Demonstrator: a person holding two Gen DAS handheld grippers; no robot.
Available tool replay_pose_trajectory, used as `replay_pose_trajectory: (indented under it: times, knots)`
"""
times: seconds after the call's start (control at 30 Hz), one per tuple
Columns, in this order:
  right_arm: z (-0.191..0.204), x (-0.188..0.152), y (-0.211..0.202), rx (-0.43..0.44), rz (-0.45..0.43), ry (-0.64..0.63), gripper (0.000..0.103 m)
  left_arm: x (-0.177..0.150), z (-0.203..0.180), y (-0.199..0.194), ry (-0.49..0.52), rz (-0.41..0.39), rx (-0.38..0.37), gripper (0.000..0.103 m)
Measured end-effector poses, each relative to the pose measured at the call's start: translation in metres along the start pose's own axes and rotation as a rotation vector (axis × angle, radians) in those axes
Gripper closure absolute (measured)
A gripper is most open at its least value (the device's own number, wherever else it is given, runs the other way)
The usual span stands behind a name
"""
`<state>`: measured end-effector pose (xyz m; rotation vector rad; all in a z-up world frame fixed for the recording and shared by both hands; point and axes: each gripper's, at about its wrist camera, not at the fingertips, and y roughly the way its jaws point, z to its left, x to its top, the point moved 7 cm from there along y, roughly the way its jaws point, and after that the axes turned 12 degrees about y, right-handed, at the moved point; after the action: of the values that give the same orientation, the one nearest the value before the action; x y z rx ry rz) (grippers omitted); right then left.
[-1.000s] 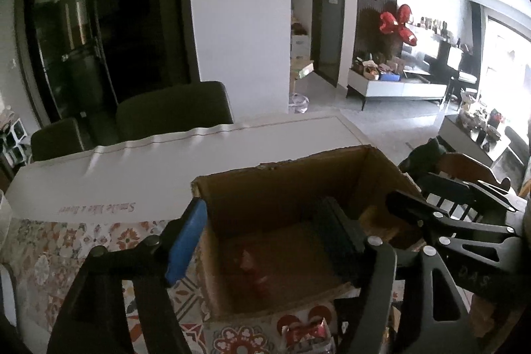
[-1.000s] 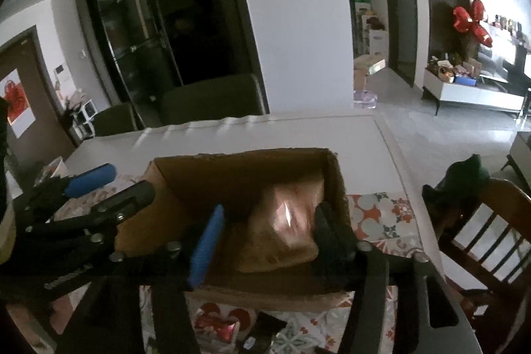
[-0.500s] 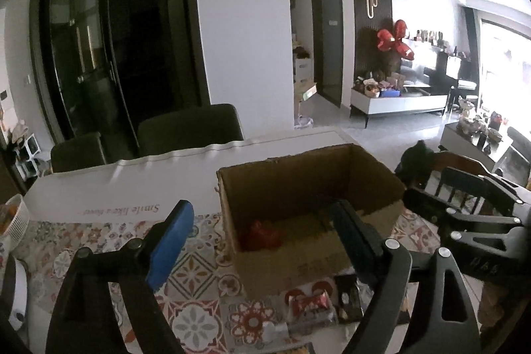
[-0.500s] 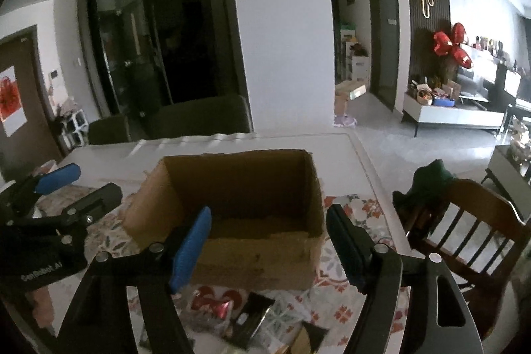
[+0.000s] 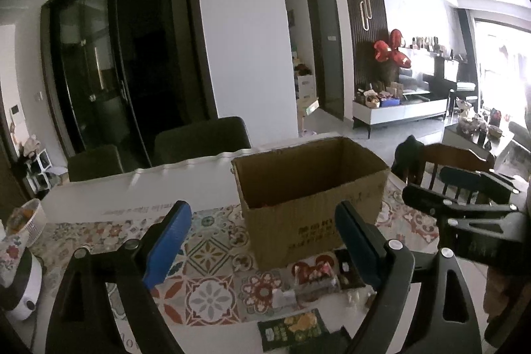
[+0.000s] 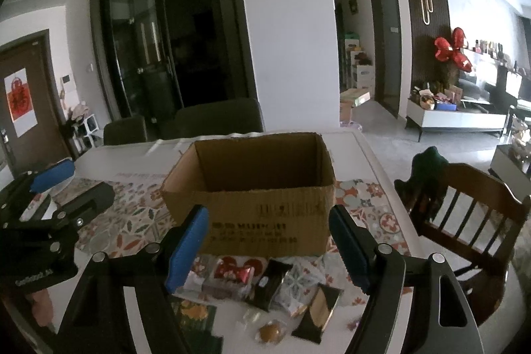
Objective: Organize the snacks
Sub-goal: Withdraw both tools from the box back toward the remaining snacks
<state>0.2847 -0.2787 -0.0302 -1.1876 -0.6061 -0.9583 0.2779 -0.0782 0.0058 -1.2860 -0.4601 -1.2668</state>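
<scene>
An open cardboard box [image 5: 315, 188] [image 6: 259, 165] stands on the patterned tablecloth; its inside is mostly hidden from both views. In front of it lie loose snacks: a red packet [image 6: 232, 274] [image 5: 312, 271], a black packet [image 6: 270, 284], a black-and-gold packet [image 6: 320, 311], a round golden snack [image 6: 268, 332] and a green packet [image 5: 292, 329]. My left gripper [image 5: 261, 209] [image 6: 71, 184] hovers short of the box, its jaws opening with nothing between them. My right gripper [image 6: 268, 212] [image 5: 428, 183] hangs open and empty above the snacks, beside the left one.
A wooden chair [image 6: 464, 204] with a dark cloth on its back stands at the table's right end. Two dark chairs [image 6: 215, 118] stand behind the table. At the far left are a white basket [image 5: 23, 221] and a white appliance [image 5: 20, 281].
Both grippers have drawn back from over the box toward the table's near side, and their jaws have widened. The brown packet between the right fingers a second ago is gone from them.
</scene>
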Motion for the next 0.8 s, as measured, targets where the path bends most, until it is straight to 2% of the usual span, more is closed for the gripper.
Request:
replay_pose_trajectory:
  times: [0.37, 0.8]
  knots:
    - [-0.019, -0.037, -0.023, -0.060, -0.004, -0.010, 0.027, -0.041, -0.035, -0.002, 0.018, 0.052, -0.089, 0.014]
    - [-0.050, -0.090, -0.008, -0.112, 0.098, 0.004, 0.027, -0.081, -0.076, 0.029, 0.056, 0.124, -0.199, 0.015]
